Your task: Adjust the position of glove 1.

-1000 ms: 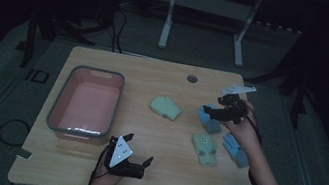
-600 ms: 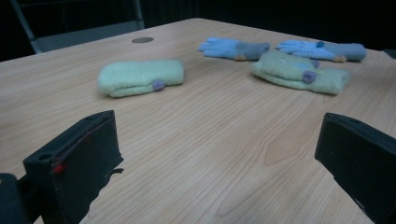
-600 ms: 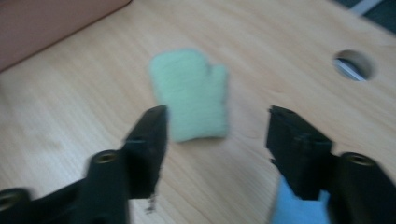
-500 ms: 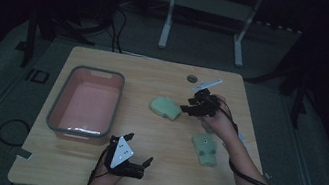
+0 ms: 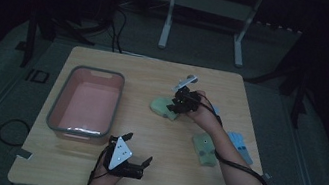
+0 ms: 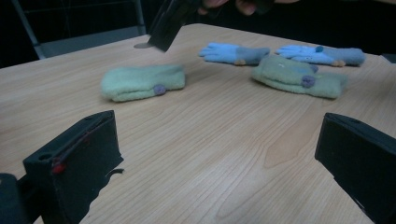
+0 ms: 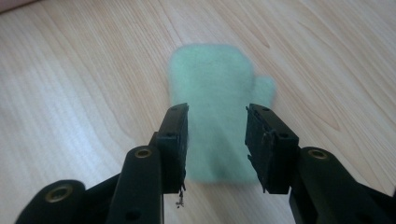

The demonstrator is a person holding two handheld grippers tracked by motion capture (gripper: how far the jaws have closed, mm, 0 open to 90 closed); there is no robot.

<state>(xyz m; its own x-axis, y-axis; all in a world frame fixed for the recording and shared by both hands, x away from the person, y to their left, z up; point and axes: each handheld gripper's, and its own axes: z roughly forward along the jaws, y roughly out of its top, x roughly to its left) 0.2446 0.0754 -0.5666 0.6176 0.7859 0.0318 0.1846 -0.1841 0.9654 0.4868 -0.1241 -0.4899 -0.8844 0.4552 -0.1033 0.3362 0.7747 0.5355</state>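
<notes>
While its jaws have just been closing but stand parted, the right gripper (image 7: 217, 142) hovers over the green mitten (image 7: 212, 100) at mid-table; the mitten's long axis runs along the jaws, thumb rightward. No legible writing.

Right gripper view: green mitten (image 7: 212, 112) is motion-blurred, so I can't read its edges or whether the jaws touch it. High view: my right hand (image 5: 202, 114) covers part of that mitten. Left gripper view: right gripper (image 6: 170, 21) is cut off by the top edge.
</notes>
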